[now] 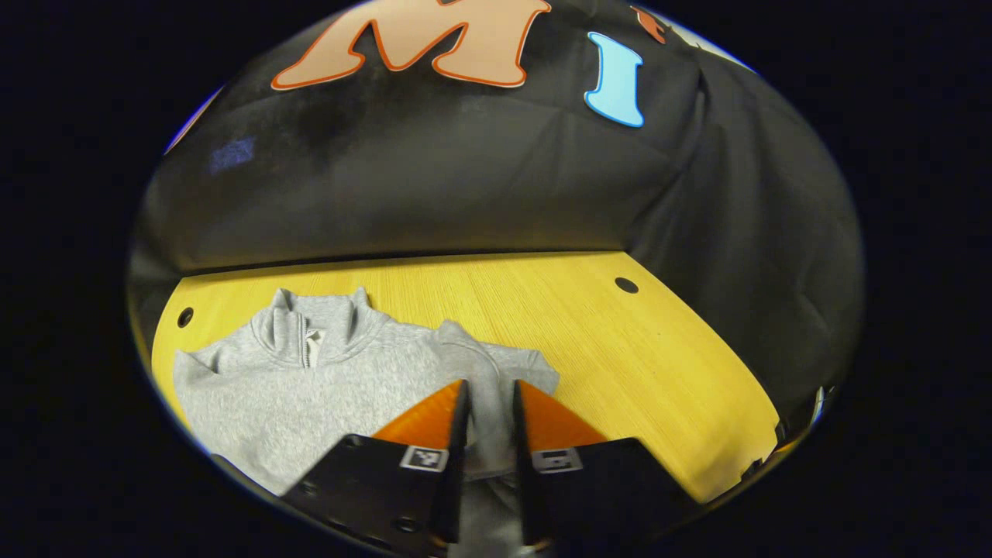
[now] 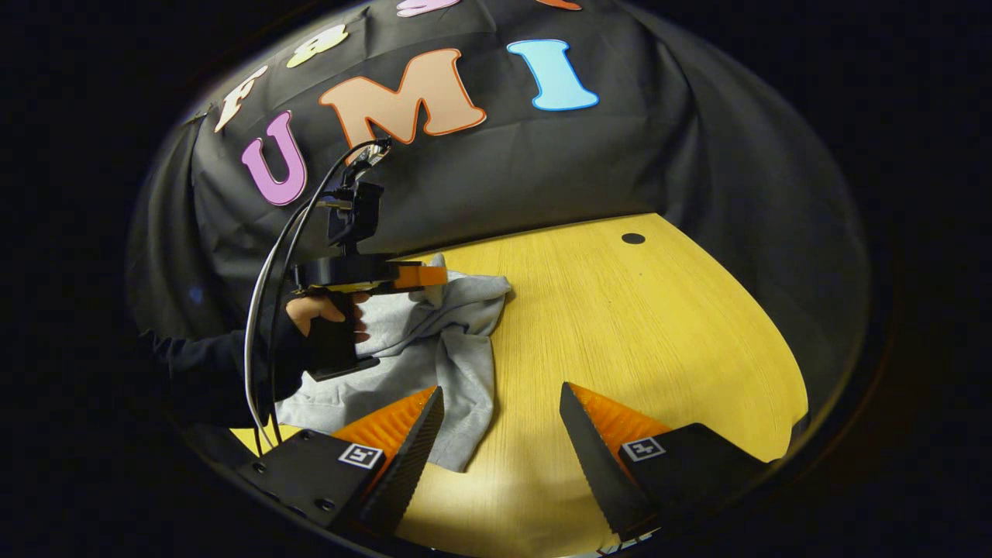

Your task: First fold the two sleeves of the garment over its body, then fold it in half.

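A grey zip-neck sweater (image 1: 310, 387) lies on the yellow wooden table (image 1: 635, 349), collar toward the far wall. My left gripper (image 1: 490, 387) is shut on a fold of the sweater's sleeve, and grey cloth shows in the narrow gap between its fingers. In the right gripper view the same left gripper (image 2: 442, 277) holds the cloth raised above the bunched sweater (image 2: 457, 364), with a person's hand (image 2: 318, 306) on its handle. My right gripper (image 2: 502, 395) hangs open over bare table just right of the sweater's near edge, nothing between its fingers.
The black cloth wall closes the table's far side and right side. Small round holes (image 1: 626, 285) (image 1: 184, 316) sit near the table's far corners. Bare wood (image 2: 659, 325) stretches right of the sweater. A cable (image 2: 260, 310) hangs from the left gripper.
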Tool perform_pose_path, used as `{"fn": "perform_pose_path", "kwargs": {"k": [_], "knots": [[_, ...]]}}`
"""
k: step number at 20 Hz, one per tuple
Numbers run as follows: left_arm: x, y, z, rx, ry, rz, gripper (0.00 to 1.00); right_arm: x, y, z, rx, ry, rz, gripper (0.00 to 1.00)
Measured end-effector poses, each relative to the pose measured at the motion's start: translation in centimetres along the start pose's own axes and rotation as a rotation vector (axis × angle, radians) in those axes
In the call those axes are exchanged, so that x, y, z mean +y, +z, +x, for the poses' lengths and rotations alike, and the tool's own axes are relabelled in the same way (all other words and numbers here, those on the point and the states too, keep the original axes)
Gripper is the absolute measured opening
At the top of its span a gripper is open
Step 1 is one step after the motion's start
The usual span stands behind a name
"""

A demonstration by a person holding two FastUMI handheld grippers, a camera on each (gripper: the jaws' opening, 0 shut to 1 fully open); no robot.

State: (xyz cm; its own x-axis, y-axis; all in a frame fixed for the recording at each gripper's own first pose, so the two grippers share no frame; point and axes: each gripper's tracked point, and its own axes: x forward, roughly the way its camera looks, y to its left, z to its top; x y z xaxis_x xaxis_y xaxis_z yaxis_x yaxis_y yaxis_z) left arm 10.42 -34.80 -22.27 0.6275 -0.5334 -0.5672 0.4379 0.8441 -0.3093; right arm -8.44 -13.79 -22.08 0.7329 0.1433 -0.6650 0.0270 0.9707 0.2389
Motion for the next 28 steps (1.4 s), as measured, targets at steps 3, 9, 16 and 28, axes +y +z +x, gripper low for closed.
{"fn": "perform_pose_path", "kwargs": {"k": [3,9,16,28], "knots": [[1.5,0.9,-2.4,-0.039,0.047,0.035,0.96,1.6,0.4,0.8,-0.002,0.029,-0.013,0.96],[6.4,1.3,-9.6,-0.122,0.139,0.037,0.96,5.7,0.6,3.2,0.005,0.094,-0.035,0.96],[15.5,-0.6,-19.0,-0.167,0.317,0.045,0.96,8.0,0.3,5.6,-0.003,0.088,-0.102,0.96],[23.4,-14.3,-27.7,0.028,0.479,-0.141,0.96,6.3,-5.1,6.9,0.102,0.001,-0.206,0.96]]}}
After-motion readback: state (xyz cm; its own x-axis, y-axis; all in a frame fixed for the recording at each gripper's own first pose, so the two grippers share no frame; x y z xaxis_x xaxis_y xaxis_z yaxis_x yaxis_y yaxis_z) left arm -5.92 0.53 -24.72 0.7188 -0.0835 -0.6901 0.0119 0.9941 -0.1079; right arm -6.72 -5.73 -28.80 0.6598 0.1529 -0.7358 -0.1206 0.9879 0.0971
